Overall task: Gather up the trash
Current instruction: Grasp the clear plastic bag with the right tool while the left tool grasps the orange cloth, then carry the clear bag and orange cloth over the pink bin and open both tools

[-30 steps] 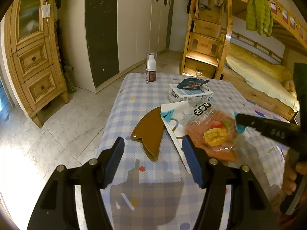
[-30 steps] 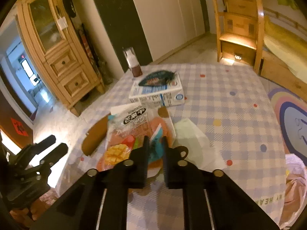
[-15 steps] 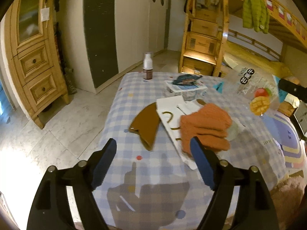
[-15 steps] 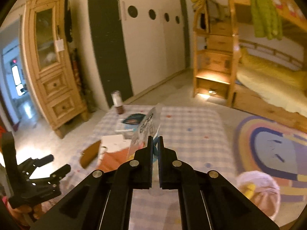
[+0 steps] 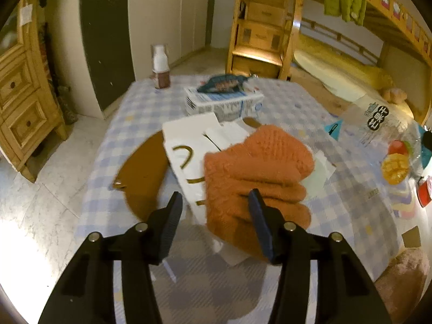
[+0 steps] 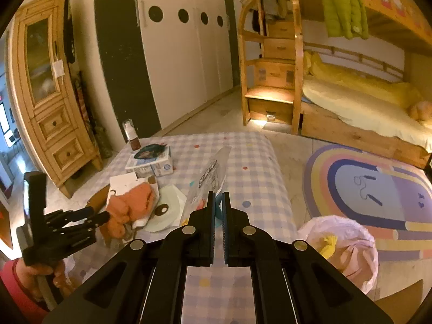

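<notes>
Checked table (image 6: 251, 162): snack bag (image 6: 209, 178) pinched in right jaws (left jaws closing, empty).

The snack bag (image 5: 388, 145) runs off the right edge of the left wrist view, so what grips it there stays unseen. In the right wrist view its lower end is hidden between the fingers (image 6: 210, 210). An orange knitted cloth (image 5: 256, 172) covers part of the white paper (image 5: 186, 145). The print on the carton (image 5: 224, 102) is too blurred to read.
</notes>
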`<state>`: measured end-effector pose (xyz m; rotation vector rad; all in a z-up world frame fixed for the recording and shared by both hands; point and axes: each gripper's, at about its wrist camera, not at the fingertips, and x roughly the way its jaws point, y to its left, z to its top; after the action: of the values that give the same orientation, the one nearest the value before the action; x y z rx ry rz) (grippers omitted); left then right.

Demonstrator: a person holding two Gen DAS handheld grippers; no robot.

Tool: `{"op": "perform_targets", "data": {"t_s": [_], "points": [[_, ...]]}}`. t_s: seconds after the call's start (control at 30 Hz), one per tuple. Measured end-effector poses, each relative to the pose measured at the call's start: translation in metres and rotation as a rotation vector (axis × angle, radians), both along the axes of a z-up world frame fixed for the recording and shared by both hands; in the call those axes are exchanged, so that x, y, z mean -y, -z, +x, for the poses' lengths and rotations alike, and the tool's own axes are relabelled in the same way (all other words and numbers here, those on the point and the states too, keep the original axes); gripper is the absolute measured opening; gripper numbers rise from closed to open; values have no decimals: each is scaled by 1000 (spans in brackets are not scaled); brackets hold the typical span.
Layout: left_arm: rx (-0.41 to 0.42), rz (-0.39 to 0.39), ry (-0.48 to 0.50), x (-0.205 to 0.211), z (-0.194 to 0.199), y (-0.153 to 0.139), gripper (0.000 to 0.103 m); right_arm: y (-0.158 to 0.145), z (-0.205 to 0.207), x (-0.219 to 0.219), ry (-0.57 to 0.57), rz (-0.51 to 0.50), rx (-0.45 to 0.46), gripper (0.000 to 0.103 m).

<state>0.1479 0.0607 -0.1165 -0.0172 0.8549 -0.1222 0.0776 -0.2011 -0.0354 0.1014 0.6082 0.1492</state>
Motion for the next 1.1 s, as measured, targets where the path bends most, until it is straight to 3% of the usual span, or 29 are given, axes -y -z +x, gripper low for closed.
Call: {"op": "perform_targets", "data": {"t_s": [0.07, 0.23, 0.3, 0.37, 0.43, 0.63, 0.9, 1.0, 1.1], "points": [[-15, -4, 13, 3, 4, 5, 61, 3, 0, 0, -3, 3, -7, 4], [-22, -8, 50, 9, 4, 16, 58, 7, 0, 1, -9, 2, -15, 4], [-17, -13, 80, 11, 2, 15, 44, 9, -2, 2, -10, 2, -19, 4], [-5, 14, 109, 18, -2, 12, 23, 8, -3, 3, -8, 4, -18, 4], [18, 67, 113, 25, -5, 8, 16, 6, -6, 4, -4, 5, -12, 4], [176, 71, 127, 33, -25, -39, 13, -9, -23, 19, 43, 1, 47, 4], [385, 37, 250, 71, -68, -120, 13, -29, -55, 57, 119, 36, 117, 4], [373, 27, 278, 79, -69, -125, 13, -26, -62, 68, 141, 42, 110, 4], [290, -10, 280, 73, -56, -110, 13, -21, -68, 76, 155, 53, 98, 4]]}}
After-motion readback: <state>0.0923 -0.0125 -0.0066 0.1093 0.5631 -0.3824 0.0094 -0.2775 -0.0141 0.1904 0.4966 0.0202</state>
